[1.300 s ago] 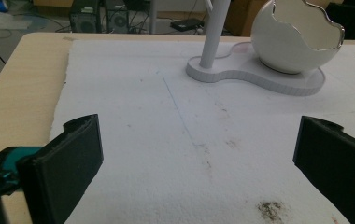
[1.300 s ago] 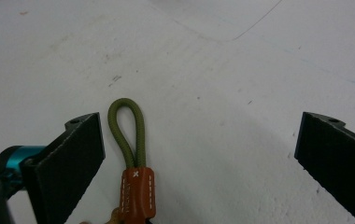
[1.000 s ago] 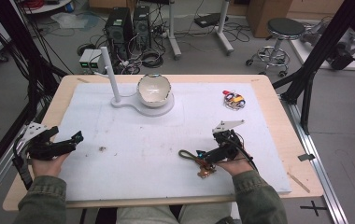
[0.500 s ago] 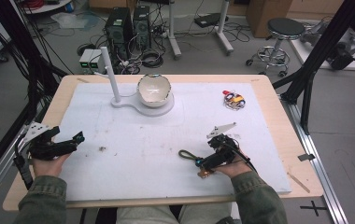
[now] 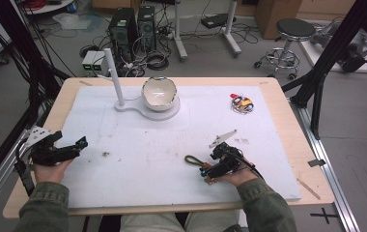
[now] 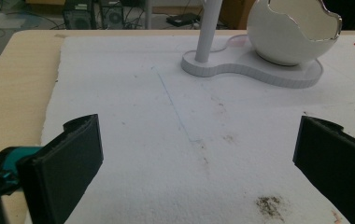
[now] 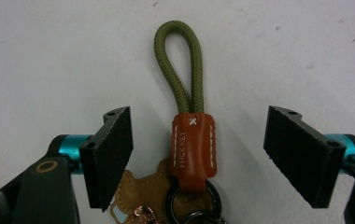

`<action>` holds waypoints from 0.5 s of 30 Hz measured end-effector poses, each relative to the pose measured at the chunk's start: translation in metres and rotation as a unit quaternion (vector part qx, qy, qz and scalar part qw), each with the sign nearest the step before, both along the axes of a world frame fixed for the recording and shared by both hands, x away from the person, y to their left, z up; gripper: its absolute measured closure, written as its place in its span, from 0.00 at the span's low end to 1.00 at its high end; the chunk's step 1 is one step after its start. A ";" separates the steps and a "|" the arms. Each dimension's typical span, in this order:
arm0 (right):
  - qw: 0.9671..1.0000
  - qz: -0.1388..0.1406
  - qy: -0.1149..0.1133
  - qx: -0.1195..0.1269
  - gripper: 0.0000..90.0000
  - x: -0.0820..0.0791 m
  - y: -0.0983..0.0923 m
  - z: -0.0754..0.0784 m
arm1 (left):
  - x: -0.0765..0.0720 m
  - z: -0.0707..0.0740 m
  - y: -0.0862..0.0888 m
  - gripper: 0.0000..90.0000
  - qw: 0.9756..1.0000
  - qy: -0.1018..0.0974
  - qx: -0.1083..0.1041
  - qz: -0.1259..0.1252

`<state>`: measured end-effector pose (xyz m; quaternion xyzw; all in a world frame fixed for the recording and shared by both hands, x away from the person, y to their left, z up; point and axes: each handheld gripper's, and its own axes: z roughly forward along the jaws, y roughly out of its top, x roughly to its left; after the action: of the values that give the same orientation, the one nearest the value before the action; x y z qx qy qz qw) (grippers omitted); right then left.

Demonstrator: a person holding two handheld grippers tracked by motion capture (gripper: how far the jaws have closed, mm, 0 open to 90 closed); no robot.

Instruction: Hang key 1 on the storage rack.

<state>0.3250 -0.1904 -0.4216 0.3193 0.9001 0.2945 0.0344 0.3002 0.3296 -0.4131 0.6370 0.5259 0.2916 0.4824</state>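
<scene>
in the high view the right gripper (image 5: pixel 205 169) sits at the keychain (image 5: pixel 193 160), near the table edge in front of the egg-shaped bowl (image 5: pixel 159 93); the left gripper (image 5: pixel 77 144) rests open, well left. in the right gripper view the jaws have just been closing around the leather tab (image 7: pixel 193 144), pads not yet touching, so a grasp looks imminent.

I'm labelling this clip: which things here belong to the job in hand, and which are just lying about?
In the job:
- key strap, lying between the right gripper fingers, which have just been closing, not yet pressing
- white mat under it

Lying about:
- eggshell bowl on its white stand
- small coloured bundle
- left gripper, open
</scene>
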 end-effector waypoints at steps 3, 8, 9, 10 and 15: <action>1.000 -0.003 0.010 -0.005 0.37 0.000 0.000 -0.001 | 0.000 0.000 0.000 0.02 1.000 0.001 0.000 0.000; 1.000 -0.012 0.016 0.001 0.53 0.001 -0.001 -0.001 | 0.000 0.000 0.000 0.02 1.000 0.001 0.000 0.000; 1.000 -0.012 0.016 0.001 0.53 0.001 -0.001 -0.001 | 0.000 0.000 0.000 0.02 1.000 0.001 0.000 0.000; 1.000 -0.015 0.017 0.001 0.60 0.001 -0.002 -0.001 | 0.000 0.000 0.000 0.02 1.000 0.001 -0.001 0.000; 1.000 -0.008 0.019 -0.003 0.75 0.000 -0.001 -0.001 | 0.000 0.000 0.000 0.02 1.000 0.001 0.000 -0.001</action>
<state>0.3252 -0.1915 -0.4227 0.3324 0.8986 0.2856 0.0203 0.3004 0.3293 -0.4133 0.6374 0.5259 0.2906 0.4823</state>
